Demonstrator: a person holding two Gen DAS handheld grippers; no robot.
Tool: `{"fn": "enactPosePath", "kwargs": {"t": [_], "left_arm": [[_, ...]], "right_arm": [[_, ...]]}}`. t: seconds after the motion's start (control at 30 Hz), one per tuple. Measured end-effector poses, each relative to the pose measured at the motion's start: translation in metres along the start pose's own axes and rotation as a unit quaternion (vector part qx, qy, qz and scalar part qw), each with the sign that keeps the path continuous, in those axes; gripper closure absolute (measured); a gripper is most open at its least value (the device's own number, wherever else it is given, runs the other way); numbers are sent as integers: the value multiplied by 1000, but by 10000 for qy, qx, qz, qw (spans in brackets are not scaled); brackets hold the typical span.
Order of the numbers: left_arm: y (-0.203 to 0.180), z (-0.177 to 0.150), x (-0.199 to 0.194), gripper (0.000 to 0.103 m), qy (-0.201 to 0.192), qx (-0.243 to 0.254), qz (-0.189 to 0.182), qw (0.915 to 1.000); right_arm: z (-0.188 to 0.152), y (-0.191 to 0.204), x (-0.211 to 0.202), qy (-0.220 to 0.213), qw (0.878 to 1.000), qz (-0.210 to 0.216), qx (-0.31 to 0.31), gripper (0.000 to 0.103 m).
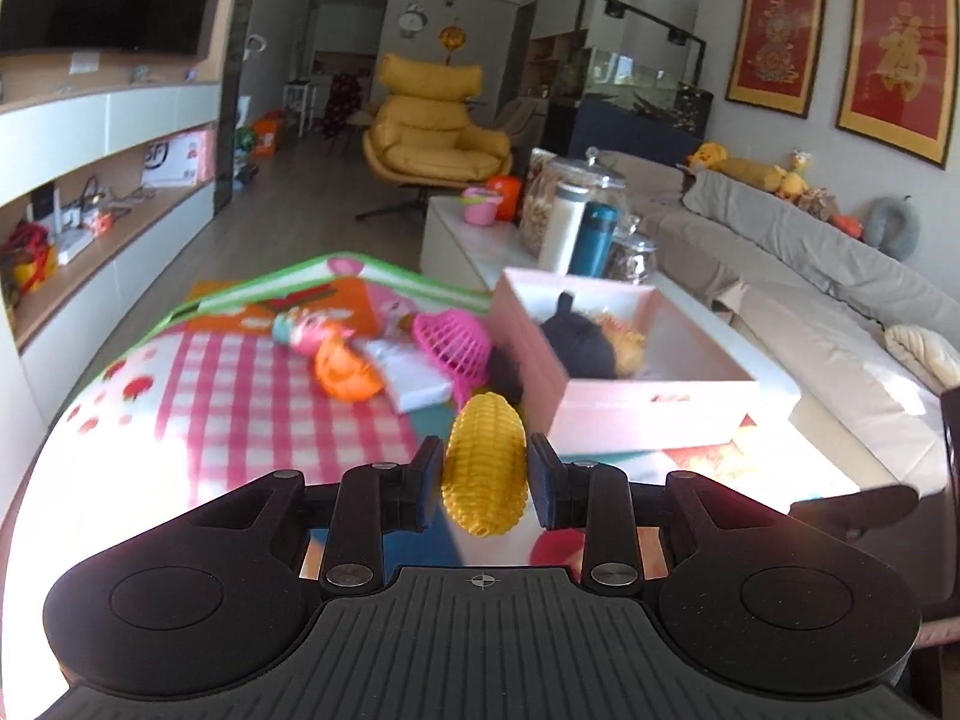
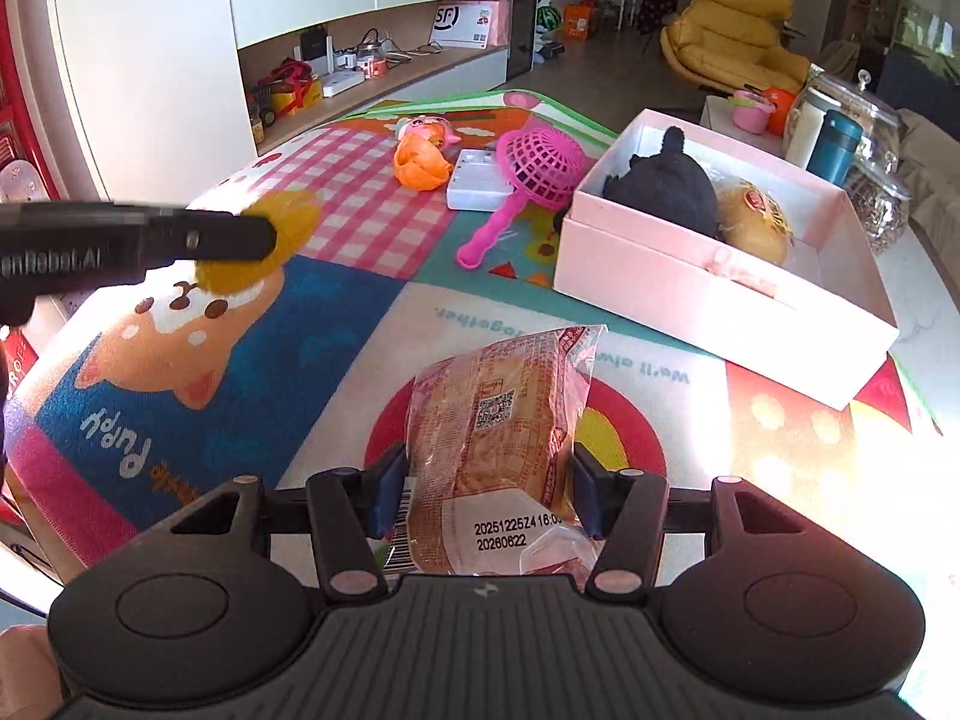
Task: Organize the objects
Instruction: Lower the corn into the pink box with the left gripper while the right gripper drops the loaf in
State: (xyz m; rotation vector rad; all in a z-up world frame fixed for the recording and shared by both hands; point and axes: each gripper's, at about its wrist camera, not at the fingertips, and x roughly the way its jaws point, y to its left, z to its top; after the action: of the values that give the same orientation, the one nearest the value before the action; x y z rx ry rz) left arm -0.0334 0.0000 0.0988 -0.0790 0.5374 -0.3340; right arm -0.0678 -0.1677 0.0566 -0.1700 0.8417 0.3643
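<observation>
Wrapped bread pkg [image 2: 501, 450] betw. R gripper [image 2: 486, 495] fingers [image 2: 387, 495]

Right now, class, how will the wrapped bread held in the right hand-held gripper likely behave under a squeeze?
The wrapped bread probably crushes easily: it looks soft. Its glossy wrapper may slip between the right hand-held gripper fingers. It seems light, so it should lift easily toward the pink box.

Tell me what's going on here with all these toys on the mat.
A person is tidying toys with a handheld gripper in each hand. The left gripper is shut on a yellow toy corn cob, held above the play mat. The right gripper grips a wrapped bread packet. The open pink box already holds a black plush and a yellowish packaged item. A pink strainer, an orange toy and a white flat box lie on the mat.
</observation>
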Motion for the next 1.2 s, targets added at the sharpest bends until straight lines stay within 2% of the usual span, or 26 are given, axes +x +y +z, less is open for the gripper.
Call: {"fn": "enactPosePath", "kwargs": {"t": [0.17,0.27,0.33,0.37,0.43,0.5,0.63,0.87,0.97,1.07,1.13,1.2], "left_arm": [[-39,51,41,69,-197,88,-518,9984],[-58,75,83,69,-275,-239,-975,9946],[-68,80,116,68,-214,-338,-1151,9926],[-74,79,133,67,-107,-259,-1075,9938],[-80,69,162,69,141,-81,-653,9977],[-77,60,177,69,346,-122,-543,9978],[-50,46,169,69,368,-643,-573,9956],[-2,27,114,69,143,-1046,-330,9939],[8,12,93,69,132,-922,-208,9954],[4,-4,81,69,173,-438,-99,9988],[-1,-15,76,69,260,-68,-112,9996],[-2,-23,76,69,366,96,-186,9991]], "right_arm": [[-7,-13,-12,-190,9996,95,159,48],[-9,-17,-17,-289,9993,95,199,48],[-10,-19,-19,-341,9991,73,232,48],[-11,-21,-19,-357,9990,73,248,48],[-12,-23,-20,-373,9989,57,287,48],[-12,-27,-21,-384,9987,26,330,48],[-7,-33,-22,-431,9984,-36,352,48],[24,-51,-32,-769,9960,-96,444,48],[50,-77,-34,-925,9939,-173,578,48],[83,-115,-25,-919,9910,-422,876,48],[103,-140,-12,-887,9888,-584,1043,48],[117,-162,5,-772,9879,-629,1193,48]]}}
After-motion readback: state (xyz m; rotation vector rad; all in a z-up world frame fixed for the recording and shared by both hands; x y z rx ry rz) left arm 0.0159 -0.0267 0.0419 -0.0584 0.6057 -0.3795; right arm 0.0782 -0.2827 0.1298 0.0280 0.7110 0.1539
